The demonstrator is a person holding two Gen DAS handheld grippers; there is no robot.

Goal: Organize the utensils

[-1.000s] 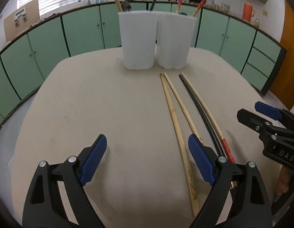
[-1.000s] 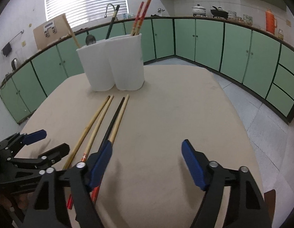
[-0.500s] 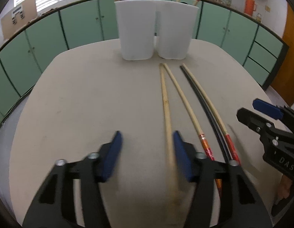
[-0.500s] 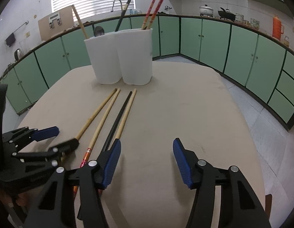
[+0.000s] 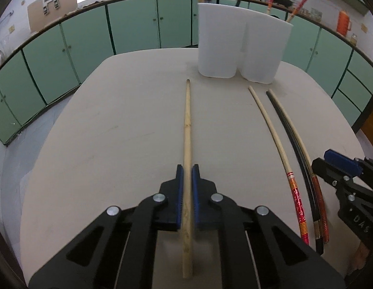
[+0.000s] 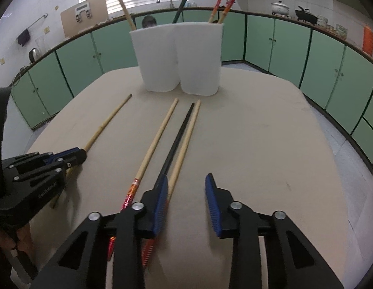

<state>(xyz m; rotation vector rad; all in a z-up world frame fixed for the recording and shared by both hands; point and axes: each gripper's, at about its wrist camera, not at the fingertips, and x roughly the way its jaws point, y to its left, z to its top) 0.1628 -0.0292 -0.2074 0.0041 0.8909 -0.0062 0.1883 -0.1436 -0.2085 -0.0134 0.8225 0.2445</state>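
Left gripper (image 5: 187, 168): pads pressed together on the plain bamboo chopstick (image 5: 187, 125), pinched toward its thick end. In the left wrist view the stick's long axis runs straight out to 12 o'clock, thin tip pointing at the white two-cell holder (image 5: 241, 48), which stands at about 1 o'clock from the tongs. Whether the stick is lifted or resting on the table (image 5: 114, 125) cannot be told.

Right gripper (image 6: 186, 187): jaws spread, nothing held, hovering low over the near ends of the other sticks. Seen from the right wrist, the black chopstick (image 6: 179, 134) and a pale one (image 6: 186, 137) lie side by side, touching or nearly so, running toward 12 o'clock; their butts pass under the left pad. A red-handled chopstick (image 6: 152, 149) lies just beside, at 11 o'clock.

Judgement: the holder is dead ahead along the held stick's axis, so tipping it upright and carrying it forward is what the next move calls for. The left hand is placed for it.
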